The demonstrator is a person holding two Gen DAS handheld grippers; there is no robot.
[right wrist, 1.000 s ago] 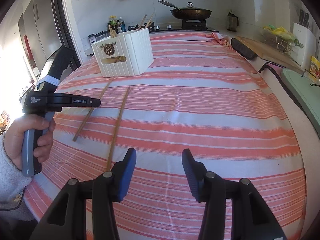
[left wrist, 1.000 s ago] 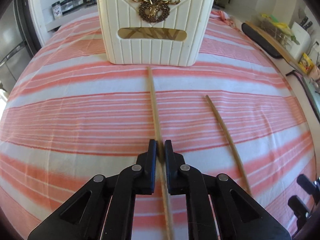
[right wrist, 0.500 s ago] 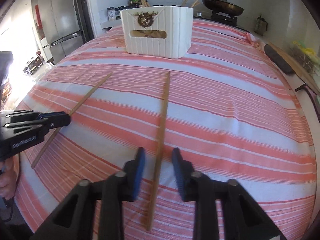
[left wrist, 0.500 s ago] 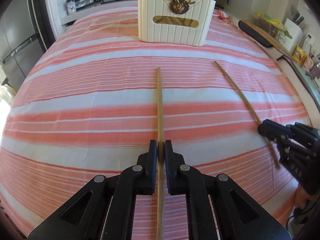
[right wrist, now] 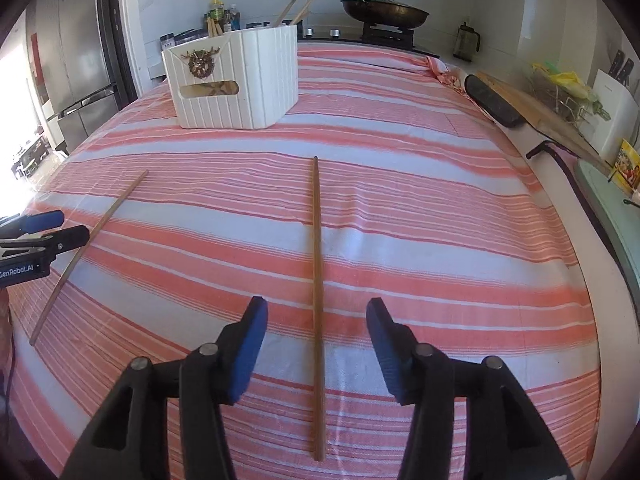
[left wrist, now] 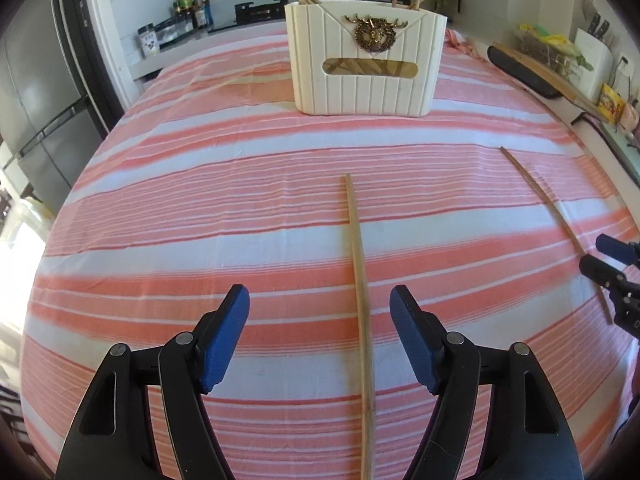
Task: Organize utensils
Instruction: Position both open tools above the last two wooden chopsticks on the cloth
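On the left, the left gripper (left wrist: 320, 336) hangs over the pink-and-white striped cloth (left wrist: 200, 216) with its jaws spread wide and opening; its blue pads (left wrist: 224, 340) stand well clear on either side of a pale wooden chopstick (left wrist: 360, 304) that lies flat on the cloth between them, nearer the right-hand pad, touched by neither. That stick runs away from the gripper toward the white ribbed utensil box (left wrist: 366, 60), which stands upright at the far end of the cloth with more chopsticks poking out of its top and a gold stag emblem (left wrist: 374, 34) on its face. Further right, the right gripper (right wrist: 316, 344) also has its jaws apart and opening, less widely, and a darker chopstick (right wrist: 317, 248) lies on the cloth between its blue pads (right wrist: 250, 352), about midway, free of both. This stick too points toward the far end of the cloth, its tip well short of the box. In the left wrist view the tips of the right gripper show at the right edge, beside the near end of the darker chopstick. Neither gripper holds anything.
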